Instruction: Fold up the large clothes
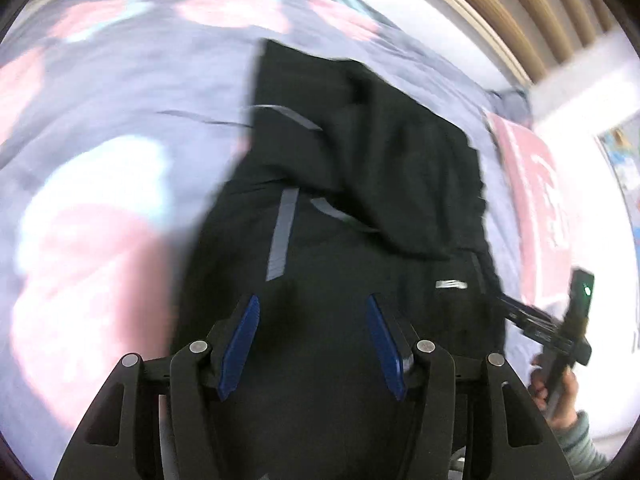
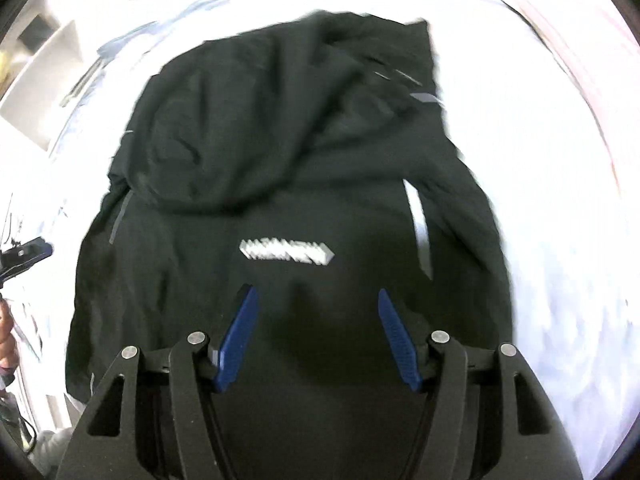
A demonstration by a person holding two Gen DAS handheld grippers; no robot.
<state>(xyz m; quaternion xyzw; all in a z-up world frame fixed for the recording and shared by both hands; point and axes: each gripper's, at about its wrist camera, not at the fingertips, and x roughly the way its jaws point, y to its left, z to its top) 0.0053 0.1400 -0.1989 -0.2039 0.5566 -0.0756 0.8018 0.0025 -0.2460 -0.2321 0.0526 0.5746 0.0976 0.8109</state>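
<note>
A large black jacket (image 1: 344,208) with grey reflective stripes lies on a bed, partly folded with a flap laid over its upper part. It also shows in the right wrist view (image 2: 280,152), with a white logo (image 2: 286,252) on its middle. My left gripper (image 1: 314,304) is open and empty, hovering over the jacket's near part. My right gripper (image 2: 316,296) is open and empty, hovering just below the logo. The right gripper (image 1: 560,320) also shows at the jacket's right edge in the left wrist view. Both views are blurred by motion.
The bed cover (image 1: 100,168) is lilac with pink and white patches. A pink pillow (image 1: 536,200) lies to the right of the jacket. A slatted headboard (image 1: 532,4) stands behind. White shelves (image 2: 36,68) stand at the far left in the right wrist view.
</note>
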